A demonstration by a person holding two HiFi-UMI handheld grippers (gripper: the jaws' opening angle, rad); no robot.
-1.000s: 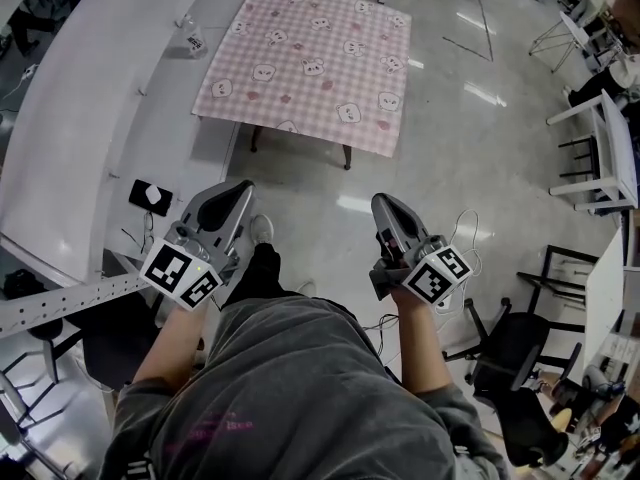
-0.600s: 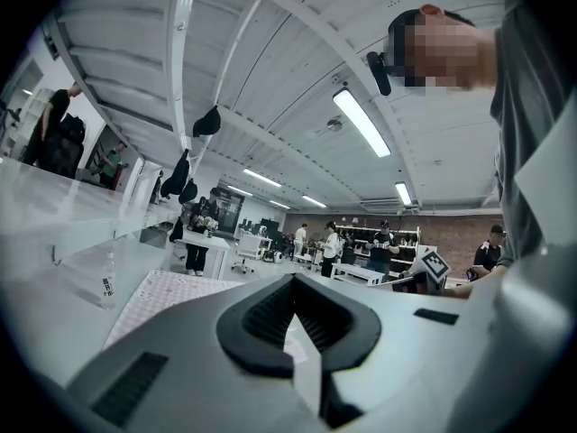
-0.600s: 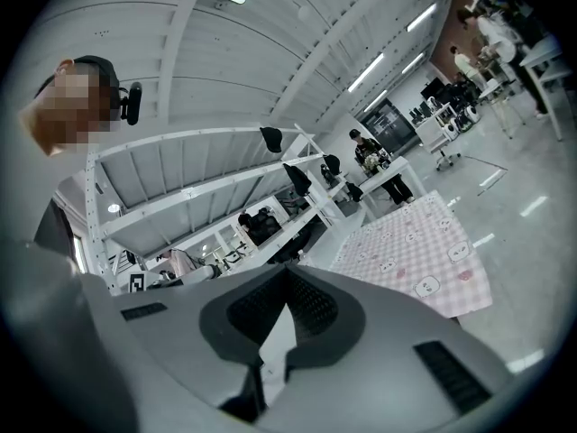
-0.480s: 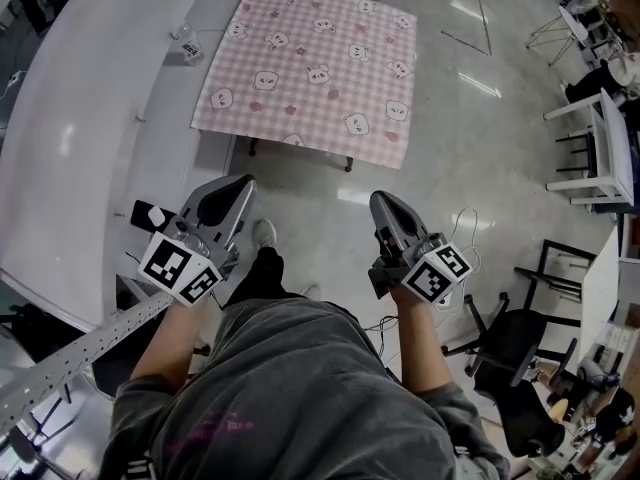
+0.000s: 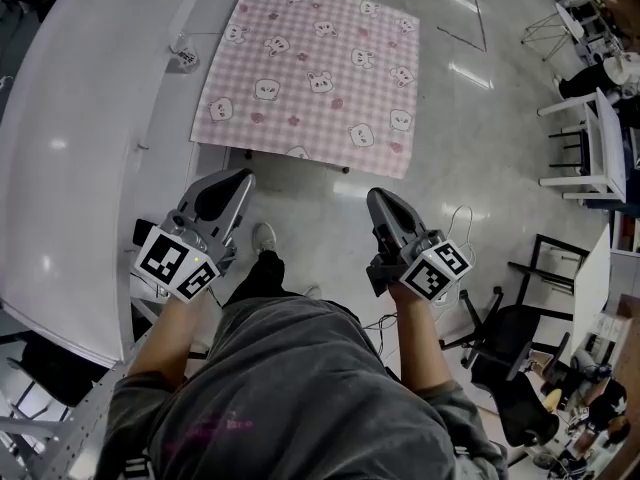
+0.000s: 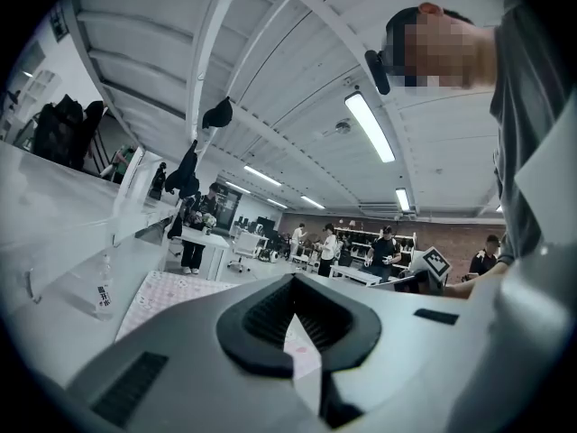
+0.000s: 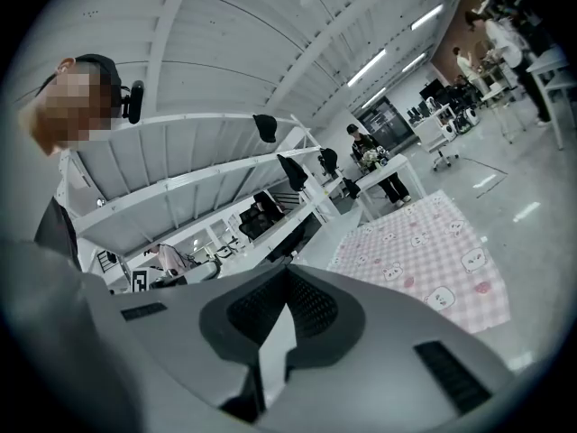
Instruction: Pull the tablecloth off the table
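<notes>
Tablecloth [image 5: 320, 63] lies spread beside white counter [image 5: 80, 138], bottle [image 5: 185, 56] near.

Bare floor [image 5: 480, 168] left open up to the tablecloth [image 5: 320, 63], left flank blocked by counter [image 5: 80, 118] and bottle [image 5: 186, 56], right flank unobstructed.
</notes>
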